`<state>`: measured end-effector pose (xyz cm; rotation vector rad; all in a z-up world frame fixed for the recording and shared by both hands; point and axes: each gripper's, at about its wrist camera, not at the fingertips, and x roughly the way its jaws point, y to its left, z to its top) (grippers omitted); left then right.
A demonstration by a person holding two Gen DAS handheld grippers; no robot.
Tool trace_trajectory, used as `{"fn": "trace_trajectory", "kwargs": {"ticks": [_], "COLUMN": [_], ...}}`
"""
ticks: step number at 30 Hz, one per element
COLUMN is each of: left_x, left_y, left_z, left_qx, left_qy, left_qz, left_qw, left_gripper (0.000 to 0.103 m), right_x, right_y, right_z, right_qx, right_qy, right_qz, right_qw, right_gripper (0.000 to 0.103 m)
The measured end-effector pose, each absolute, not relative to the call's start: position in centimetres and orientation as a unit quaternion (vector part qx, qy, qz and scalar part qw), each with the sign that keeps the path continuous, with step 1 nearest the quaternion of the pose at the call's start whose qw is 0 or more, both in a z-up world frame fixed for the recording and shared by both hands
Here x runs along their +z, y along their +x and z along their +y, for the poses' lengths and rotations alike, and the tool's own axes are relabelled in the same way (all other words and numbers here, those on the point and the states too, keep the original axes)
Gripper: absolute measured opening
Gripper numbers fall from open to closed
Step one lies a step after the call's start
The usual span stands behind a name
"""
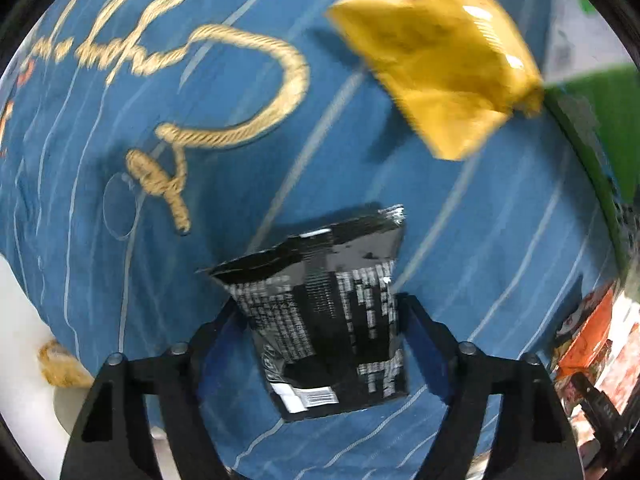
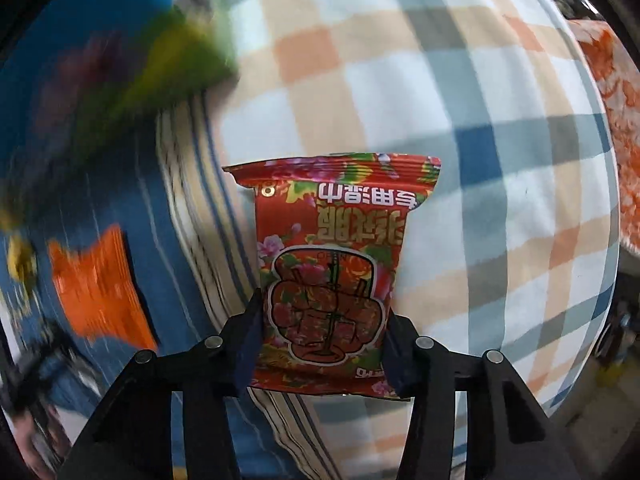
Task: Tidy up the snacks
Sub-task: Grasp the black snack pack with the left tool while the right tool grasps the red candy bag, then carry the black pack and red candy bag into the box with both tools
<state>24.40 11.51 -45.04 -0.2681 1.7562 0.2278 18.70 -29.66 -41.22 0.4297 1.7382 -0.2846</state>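
L tool (image 1: 320, 312) points down over blue striped cloth (image 1: 460, 240) w/ tan rope-style script (image 1: 248, 80). Black snack packet (image 1: 332, 312) sits between its two fingers (image 1: 218, 332), both pads up against packet's sides, so clenched on it; packet lies on the cloth. Yellow packet (image 1: 440, 64), blurred, further up & to the right, apart from black one. Green box edge (image 1: 600, 120) at far right.

R tool (image 2: 324, 320) likewise down, fingers pressed on both sides of red floral snack packet (image 2: 332, 264), grasping it. Packet rests on checked blanket (image 2: 460, 120). Orange packet (image 2: 100, 288), blurred, off to the left on blue cloth.
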Motion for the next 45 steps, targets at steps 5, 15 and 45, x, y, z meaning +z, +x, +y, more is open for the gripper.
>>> {"fn": "trace_trajectory", "kwargs": {"ticks": [5, 15, 45], "left_x": [-43.6, -44.8, -23.3], "left_y": [24.0, 20.9, 19.1], "left_z": [4.6, -3.5, -7.5], "left_qx": [0.031, -0.036, -0.125], "left_qy": [-0.012, 0.058, 0.098], "left_qz": [0.754, 0.746, 0.566], "left_qw": [0.656, 0.662, 0.809], "left_gripper": [0.058, 0.063, 0.057], "right_x": [-41.4, -41.8, -28.5], "right_y": [16.6, 15.4, 14.8], "right_z": [-27.7, -26.3, -21.3], "right_qx": [-0.084, -0.071, -0.037], "right_qy": [0.151, 0.131, 0.096], "right_qz": [0.774, 0.775, 0.667], "right_qw": [0.609, 0.615, 0.738], "right_gripper": [0.052, 0.054, 0.047]}}
